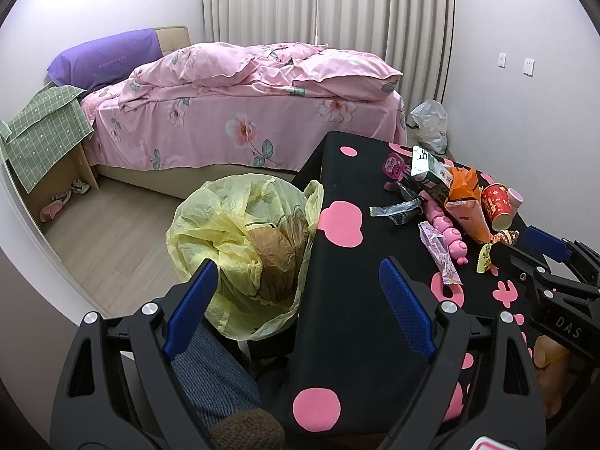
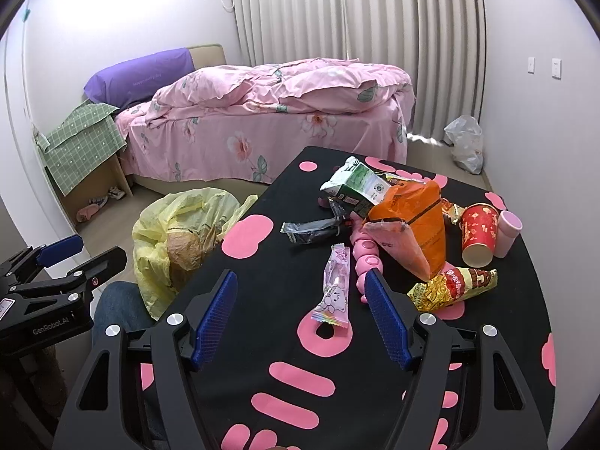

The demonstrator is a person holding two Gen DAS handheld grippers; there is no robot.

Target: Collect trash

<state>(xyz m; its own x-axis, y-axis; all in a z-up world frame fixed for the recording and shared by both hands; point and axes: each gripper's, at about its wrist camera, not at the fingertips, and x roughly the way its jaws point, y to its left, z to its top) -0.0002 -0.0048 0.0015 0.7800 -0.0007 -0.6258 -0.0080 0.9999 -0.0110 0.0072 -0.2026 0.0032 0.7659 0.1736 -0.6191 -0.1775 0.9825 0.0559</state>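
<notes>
Right tongs [image 2: 302, 313] wide open, empty, pink wrapper [image 2: 333, 287] lengthwise between, pointing away

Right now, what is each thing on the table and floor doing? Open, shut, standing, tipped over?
Left tool: open, holding nothing.
Right tool: open, holding nothing.
Yellow trash bag: open, on the floor beside the table.
Red paper cup: tipped on its side.
Green-and-white carton: lying down.
Pink wrapper: flat on the table.

"GenRobot.AI" is printed on the left tongs [image 2: 62, 258] body, seen from the right wrist. "DAS" sits on the right tongs [image 1: 525, 245] body, seen from the left wrist. Purple pillow [image 1: 107, 58] lettering and the wrapper print are too blurred to read.
</notes>
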